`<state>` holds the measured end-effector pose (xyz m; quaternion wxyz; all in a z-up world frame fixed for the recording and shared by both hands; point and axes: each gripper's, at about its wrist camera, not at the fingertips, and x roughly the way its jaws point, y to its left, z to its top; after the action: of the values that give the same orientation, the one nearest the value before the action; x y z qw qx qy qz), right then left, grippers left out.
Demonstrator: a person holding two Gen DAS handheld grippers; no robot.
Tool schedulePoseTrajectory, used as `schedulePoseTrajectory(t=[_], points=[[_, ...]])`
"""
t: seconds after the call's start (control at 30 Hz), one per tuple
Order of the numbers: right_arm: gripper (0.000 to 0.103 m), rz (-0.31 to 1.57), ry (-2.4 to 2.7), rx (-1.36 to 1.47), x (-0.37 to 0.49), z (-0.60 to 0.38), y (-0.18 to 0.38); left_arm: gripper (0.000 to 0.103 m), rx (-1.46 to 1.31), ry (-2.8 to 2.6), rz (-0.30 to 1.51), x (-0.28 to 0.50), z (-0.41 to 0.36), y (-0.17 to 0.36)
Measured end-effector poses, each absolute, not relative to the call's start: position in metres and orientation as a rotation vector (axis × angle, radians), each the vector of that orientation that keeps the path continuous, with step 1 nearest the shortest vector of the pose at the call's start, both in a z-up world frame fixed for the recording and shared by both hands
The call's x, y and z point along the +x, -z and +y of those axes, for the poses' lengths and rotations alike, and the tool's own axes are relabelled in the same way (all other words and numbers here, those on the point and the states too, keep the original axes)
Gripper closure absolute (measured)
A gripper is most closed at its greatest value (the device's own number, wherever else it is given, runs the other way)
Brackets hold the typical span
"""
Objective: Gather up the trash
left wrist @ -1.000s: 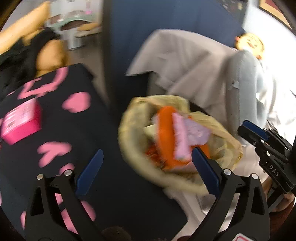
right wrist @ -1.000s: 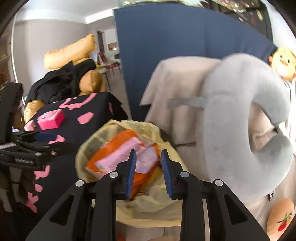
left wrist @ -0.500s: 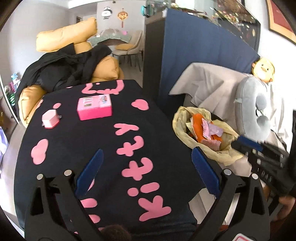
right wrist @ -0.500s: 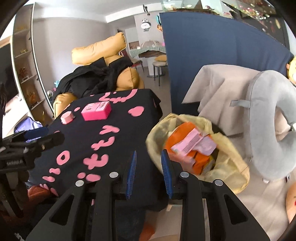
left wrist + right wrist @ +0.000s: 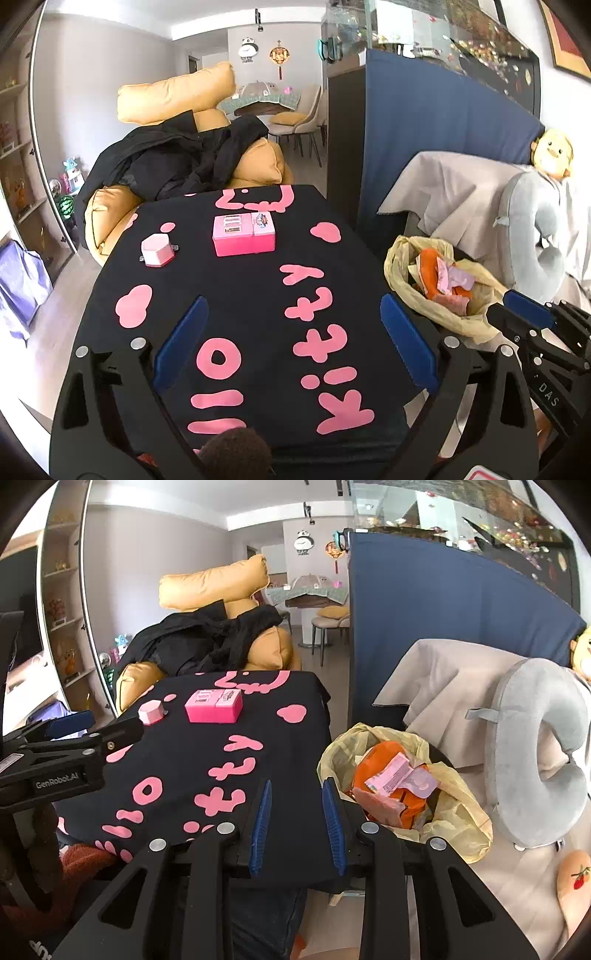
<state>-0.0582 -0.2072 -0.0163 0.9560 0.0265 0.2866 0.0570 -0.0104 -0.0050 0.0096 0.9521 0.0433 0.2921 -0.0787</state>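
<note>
A yellow trash bag [image 5: 461, 812] stands to the right of the table, holding an orange packet [image 5: 384, 760] and pink wrappers. The left wrist view shows the same bag [image 5: 397, 258] and orange packet [image 5: 430, 266] at the right. My left gripper [image 5: 291, 332] hangs wide open over the black tablecloth [image 5: 240, 288] with nothing between its fingers. My right gripper [image 5: 295, 801] is open with a narrower gap, empty, over the table's right edge, just left of the bag. On the cloth lie a pink box [image 5: 243, 236] and a small pink hexagonal case [image 5: 157, 251].
A yellow sofa [image 5: 177, 96] with a black coat [image 5: 177, 162] sits behind the table. A blue partition [image 5: 424, 627] rises at the back right. A beige cloth [image 5: 443, 679] and a grey neck pillow [image 5: 535, 746] lie right of the bag.
Both grippers have drawn back and upward from the bag, so the whole table now shows. The left view has swung from the bag to the table. Neither gripper's gap has visibly changed.
</note>
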Motion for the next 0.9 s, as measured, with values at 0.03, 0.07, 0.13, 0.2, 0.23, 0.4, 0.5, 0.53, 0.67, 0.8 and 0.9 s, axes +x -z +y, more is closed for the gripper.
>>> schedulePoseTrajectory(t=[0.03,0.07,0.13,0.2,0.23,0.4,0.5,0.53,0.67,0.8,0.9], points=[[0.075,0.579,-0.115,0.054,-0.0580,-0.2072,0.0156,0.013,0.085,0.160,0.592,-0.0105,-0.0040,-0.0105],[0.075,0.574,-0.115,0.053,-0.0587,-0.2076,0.0146,0.013,0.083,0.159,0.589,-0.0109,-0.0030,-0.0114],[0.075,0.568,-0.117,0.050,-0.0601,-0.2072,0.0131,0.013,0.083,0.159,0.583,-0.0118,-0.0028,-0.0128],[0.075,0.566,-0.119,0.046,-0.0604,-0.2062,0.0127,0.013,0.086,0.158,0.576,-0.0133,-0.0029,-0.0145],[0.075,0.566,-0.120,0.043,-0.0604,-0.2058,0.0128,0.013,0.086,0.157,0.574,-0.0139,-0.0028,-0.0151],[0.075,0.573,-0.127,0.040,-0.0603,-0.2035,0.0141,0.013,0.083,0.148,0.579,-0.0132,-0.0025,-0.0158],[0.075,0.573,-0.128,0.039,-0.0602,-0.2027,0.0135,0.013,0.084,0.151,0.578,-0.0129,-0.0017,-0.0161],[0.075,0.572,-0.128,0.038,-0.0603,-0.2024,0.0133,0.013,0.085,0.152,0.577,-0.0124,-0.0018,-0.0161],[0.075,0.575,-0.127,0.044,-0.0594,-0.2028,0.0139,0.013,0.084,0.152,0.577,-0.0123,-0.0017,-0.0163],[0.075,0.574,-0.125,0.046,-0.0590,-0.2039,0.0131,0.013,0.086,0.154,0.577,-0.0121,-0.0019,-0.0161],[0.075,0.575,-0.125,0.047,-0.0585,-0.2050,0.0134,0.013,0.085,0.152,0.578,-0.0122,-0.0024,-0.0160]])
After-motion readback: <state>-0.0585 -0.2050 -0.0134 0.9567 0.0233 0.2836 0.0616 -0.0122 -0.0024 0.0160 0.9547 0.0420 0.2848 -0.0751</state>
